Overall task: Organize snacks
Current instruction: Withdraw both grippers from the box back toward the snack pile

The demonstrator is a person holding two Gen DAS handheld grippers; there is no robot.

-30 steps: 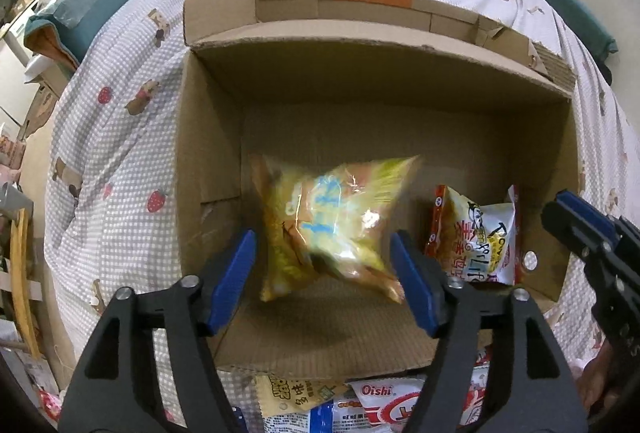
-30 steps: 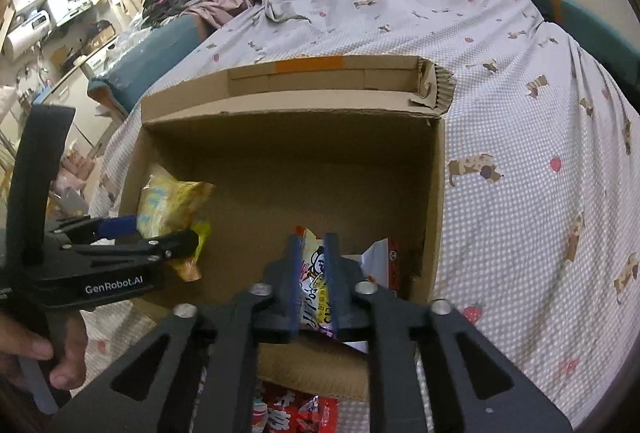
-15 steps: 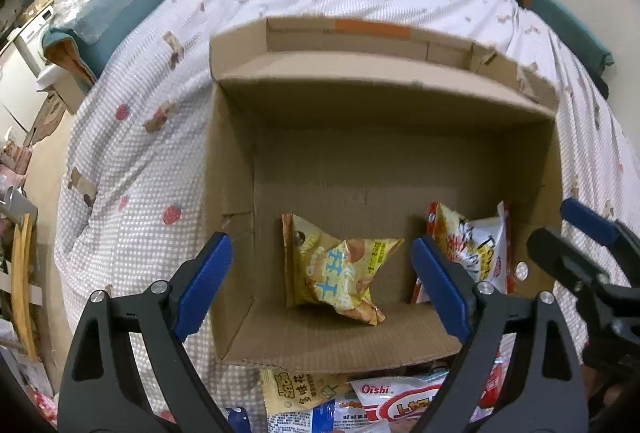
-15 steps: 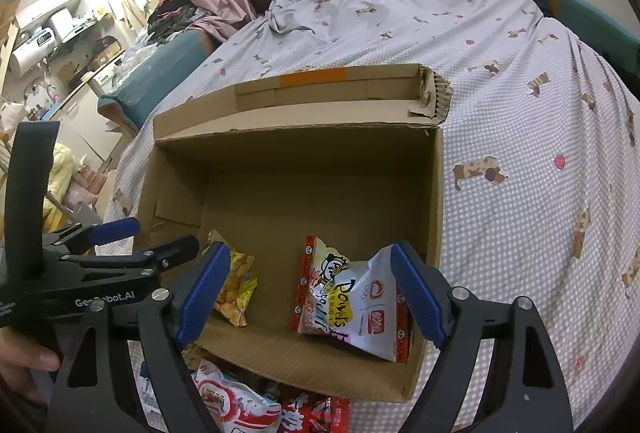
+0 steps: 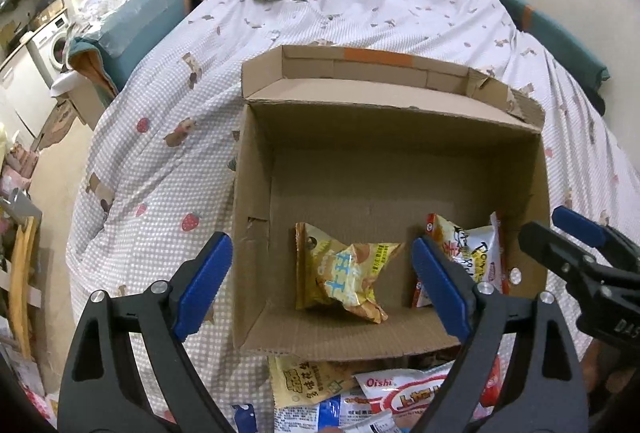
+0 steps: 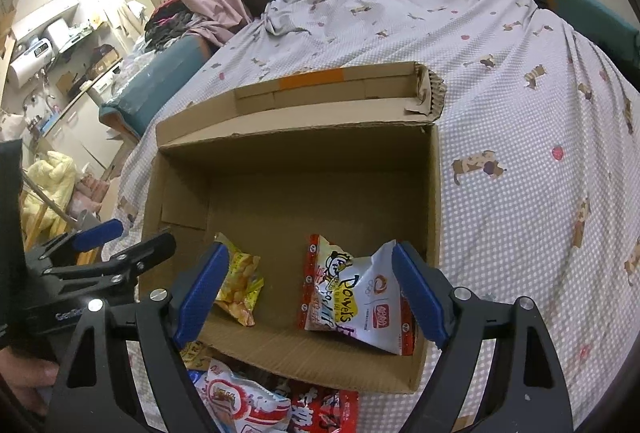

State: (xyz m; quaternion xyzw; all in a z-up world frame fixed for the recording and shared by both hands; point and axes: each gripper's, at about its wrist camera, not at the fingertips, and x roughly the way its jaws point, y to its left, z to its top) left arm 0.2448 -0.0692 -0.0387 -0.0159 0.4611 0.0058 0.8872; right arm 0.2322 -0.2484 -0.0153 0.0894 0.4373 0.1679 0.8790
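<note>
You have one cardboard box (image 5: 256, 201) open on the bedspread (image 5: 160, 161), and two snack packets lie on its floor, toward the near wall. At your left sits the yellow packet (image 5: 340, 273), crumpled, with blue lettering and pictured puffs; it lies flat and free, with your left gripper (image 5: 322, 283) above it. Those jaws stand wide apart, blue pads well clear of the packet on both sides, nothing clamped. To the right lies the white-and-red packet (image 6: 352, 301), printed with a panda face and dark lettering, propped at a slant near the box's right wall. Your right gripper (image 6: 312, 297) hangs over it with jaws spread just as wide, pads touching nothing. The two packets lie apart, with bare cardboard between them.

Outside the box, against its near wall, a loose heap of packets (image 5: 360, 393) waits; how many there are cannot be counted, since the gripper frames cover much of it.

The left wrist view shows the "Oishi" label (image 5: 378, 381) in that heap and a washing machine (image 5: 52, 45) far left. Only the right wrist view shows your hand (image 6: 28, 377) on the left gripper's handle, a red packet (image 6: 320, 413) in the heap, and the box's torn corner (image 6: 432, 93) at the back right.
</note>
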